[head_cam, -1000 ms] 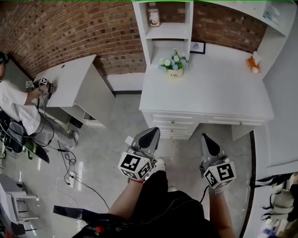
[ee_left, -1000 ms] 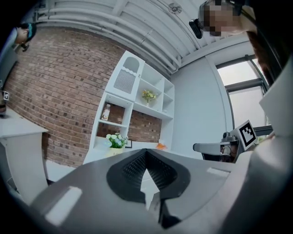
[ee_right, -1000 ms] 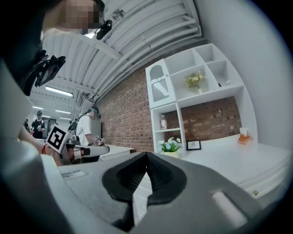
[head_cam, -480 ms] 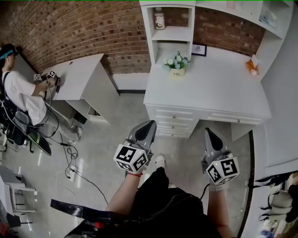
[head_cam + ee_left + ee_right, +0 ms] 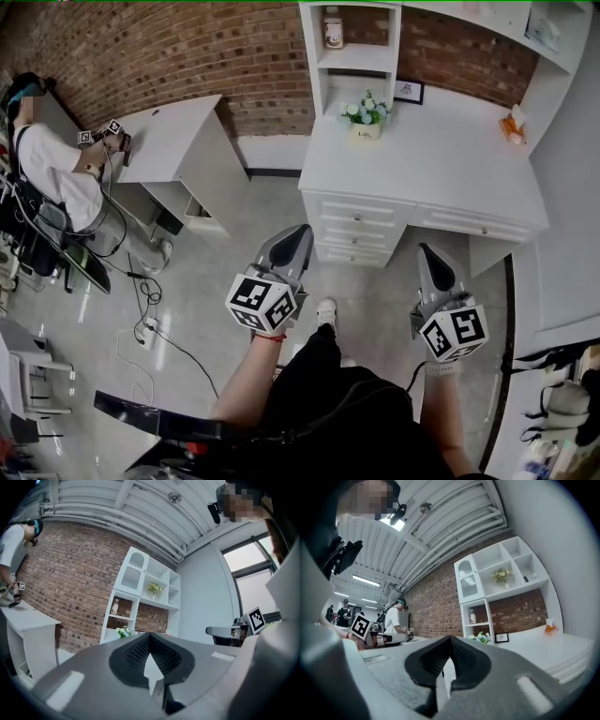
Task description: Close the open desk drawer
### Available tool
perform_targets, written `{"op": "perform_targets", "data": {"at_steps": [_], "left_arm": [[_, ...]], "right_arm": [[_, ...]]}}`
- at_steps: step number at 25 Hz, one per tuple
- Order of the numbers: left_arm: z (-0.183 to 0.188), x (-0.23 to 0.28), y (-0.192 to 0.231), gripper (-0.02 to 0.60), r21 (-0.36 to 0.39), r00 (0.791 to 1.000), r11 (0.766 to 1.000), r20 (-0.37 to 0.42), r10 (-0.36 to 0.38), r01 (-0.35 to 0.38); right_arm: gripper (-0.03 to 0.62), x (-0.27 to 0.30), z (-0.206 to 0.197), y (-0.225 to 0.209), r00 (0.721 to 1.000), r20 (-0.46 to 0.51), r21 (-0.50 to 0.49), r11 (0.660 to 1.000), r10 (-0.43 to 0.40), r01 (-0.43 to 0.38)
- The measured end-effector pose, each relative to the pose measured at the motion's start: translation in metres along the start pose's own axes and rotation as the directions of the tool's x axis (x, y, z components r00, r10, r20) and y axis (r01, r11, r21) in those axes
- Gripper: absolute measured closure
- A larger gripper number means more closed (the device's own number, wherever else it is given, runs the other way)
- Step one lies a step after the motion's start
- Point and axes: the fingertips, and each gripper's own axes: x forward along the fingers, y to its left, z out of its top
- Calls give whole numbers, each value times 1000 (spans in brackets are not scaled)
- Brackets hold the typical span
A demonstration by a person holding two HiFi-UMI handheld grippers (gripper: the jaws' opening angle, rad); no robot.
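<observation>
The left gripper (image 5: 298, 236) and the right gripper (image 5: 427, 253) both have their jaws together and empty. They point toward the white desk (image 5: 441, 173) without touching its drawers (image 5: 361, 230).

Two desks (image 5: 427, 173) (image 5: 159, 141), two claws (image 5: 298, 234) (image 5: 427, 255), one flower pot (image 5: 366, 122), one seated person (image 5: 56, 178)

The far, rough red-brown brick wall (image 5: 187, 56) looks matt. The white desk with drawers (image 5: 441, 178) has a smooth painted finish. The grey floor (image 5: 375, 291) is smooth and faintly glossy. The left gripper (image 5: 150, 635) is matt grey plastic with dark ribbed pads (image 5: 136, 653).
</observation>
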Motion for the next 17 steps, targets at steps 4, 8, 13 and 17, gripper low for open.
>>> {"op": "perform_targets", "data": {"at_steps": [4, 8, 13, 17], "left_arm": [[2, -3, -6, 580, 0, 1000, 1000, 5, -2, 2], [-1, -7, -12, 580, -2, 1000, 1000, -2, -8, 8], [-2, -8, -20, 580, -3, 1000, 1000, -8, -16, 16], [-1, -6, -25, 580, -5, 1000, 1000, -7, -19, 19]], "right_arm": [[592, -10, 9, 2, 1000, 15, 0, 1000, -2, 2], [592, -21, 2, -1, 1000, 13, 11, 1000, -15, 14], [592, -30, -1, 1, 1000, 7, 21, 1000, -17, 17], [592, -34, 0, -4, 1000, 7, 24, 999, -22, 22]]}}
